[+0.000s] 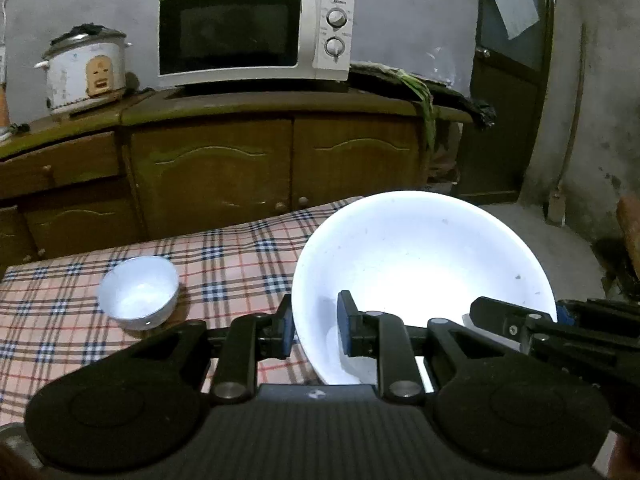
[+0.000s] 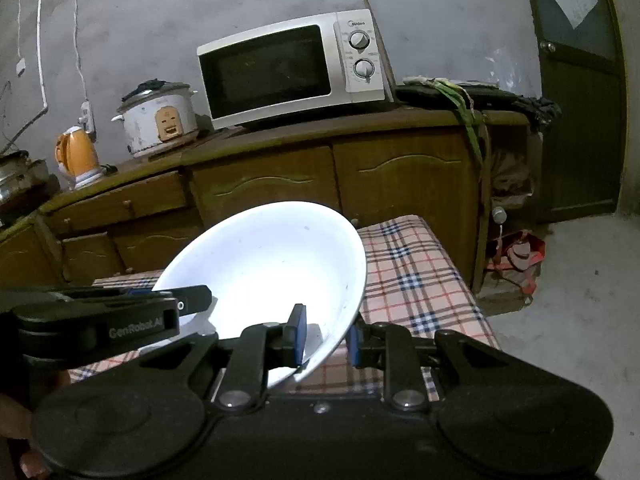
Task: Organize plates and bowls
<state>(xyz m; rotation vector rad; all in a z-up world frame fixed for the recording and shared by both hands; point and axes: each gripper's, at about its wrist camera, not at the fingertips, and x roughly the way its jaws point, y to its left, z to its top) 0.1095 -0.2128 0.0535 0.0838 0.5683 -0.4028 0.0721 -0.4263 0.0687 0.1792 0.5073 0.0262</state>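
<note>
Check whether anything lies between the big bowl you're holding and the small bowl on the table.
Nothing visible does. The big bowl is clamped at its rim by both tools; only bare checked tablecloth separates it from the small bowl.

My work surface is a table covered with a plaid tablecloth (image 1: 224, 256), checked in pink, white and dark blue. One small white bowl (image 1: 138, 292) stands upright directly on the cloth, toward its left side in my left wrist view. In my right wrist view the cloth's right edge hangs over the table side beside the grey floor (image 2: 580, 320).
</note>
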